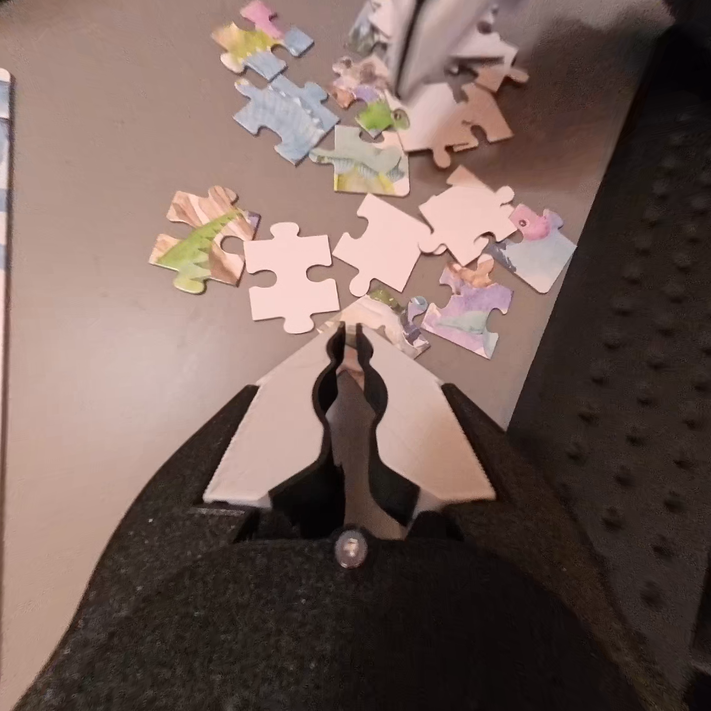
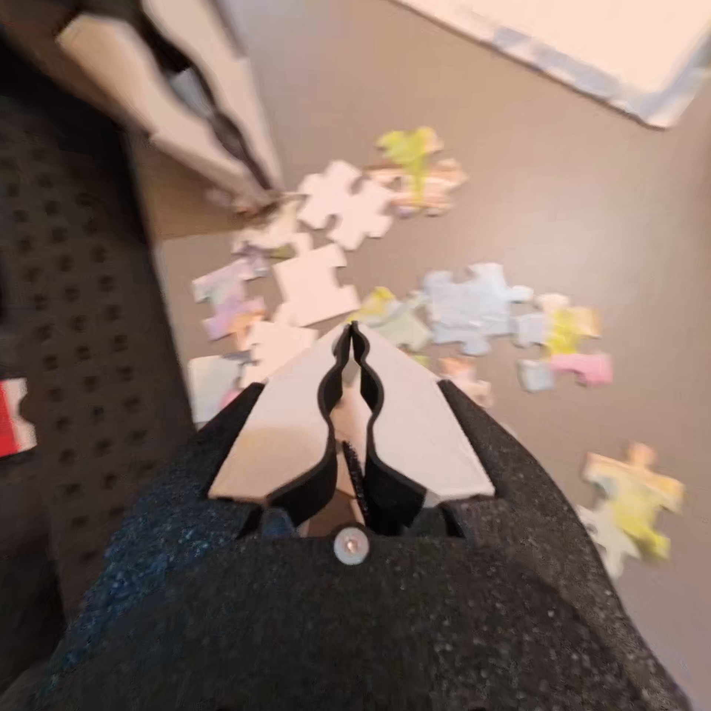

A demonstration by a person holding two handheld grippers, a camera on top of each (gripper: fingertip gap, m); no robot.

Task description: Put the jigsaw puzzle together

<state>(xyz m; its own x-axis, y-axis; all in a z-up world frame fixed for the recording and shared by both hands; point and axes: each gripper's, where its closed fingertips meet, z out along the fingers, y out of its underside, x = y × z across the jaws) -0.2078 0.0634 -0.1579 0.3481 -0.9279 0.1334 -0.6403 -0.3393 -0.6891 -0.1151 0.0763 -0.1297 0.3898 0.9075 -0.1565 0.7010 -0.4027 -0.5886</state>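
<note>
Grey-brown table top [image 1: 96,307] carries the scattered jigsaw pieces [image 1: 292,115], some picture side up, some showing a blank white back. In the left wrist view they spread from 12 o'clock round to 2 o'clock of the frame. The left gripper [image 1: 350,327] points into the near edge of that spread; its jaws stand a narrow gap apart, with the tips over the corner of a picture piece [image 1: 388,311]. Whether they touch it cannot be told. A blank white piece [image 1: 290,277] lies just at 11 o'clock of the tips, and a green-and-brown piece [image 1: 202,240] lies beside it further left. A dark dimpled mat [image 1: 635,384] borders the table at 3 o'clock.

The right wrist view is heavily blurred. The right gripper [image 2: 352,327] has its tips pressed together with nothing between them, above the pieces. The other gripper shows at 10 o'clock, and a white board with a blue edge [image 2: 577,57] at 1 o'clock.
</note>
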